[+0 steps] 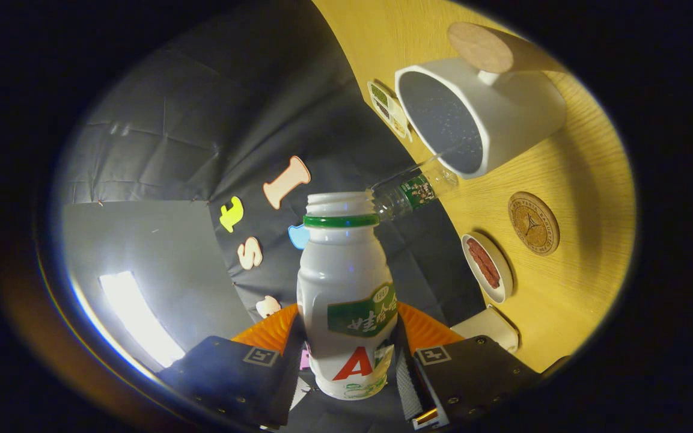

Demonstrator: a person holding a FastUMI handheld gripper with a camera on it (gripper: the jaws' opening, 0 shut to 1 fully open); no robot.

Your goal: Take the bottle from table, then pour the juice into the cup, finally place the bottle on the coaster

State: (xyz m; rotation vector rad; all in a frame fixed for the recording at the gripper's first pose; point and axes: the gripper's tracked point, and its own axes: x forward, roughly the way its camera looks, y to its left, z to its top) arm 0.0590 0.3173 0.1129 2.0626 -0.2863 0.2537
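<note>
My gripper point(346, 346) is shut on a white juice bottle point(346, 288) with a green neck ring and an uncapped mouth, one finger on each side of its lower body. The bottle lies roughly level with the wooden table point(586, 156), tipped onto its side. Beyond its mouth and to the right stands a white cup point(502, 114) with a grey inside; I see no juice flowing. A plain cork coaster point(480, 47) lies just past the cup. A second round cork coaster with a dark emblem point(534, 223) lies nearer to me than the cup.
A clear plastic bottle point(413, 191) stands between the held bottle's mouth and the cup. A small white dish with red pieces point(487, 266) sits beside the emblem coaster. A small packet point(388, 108) lies by the cup, and a white block point(490, 328) near my right finger.
</note>
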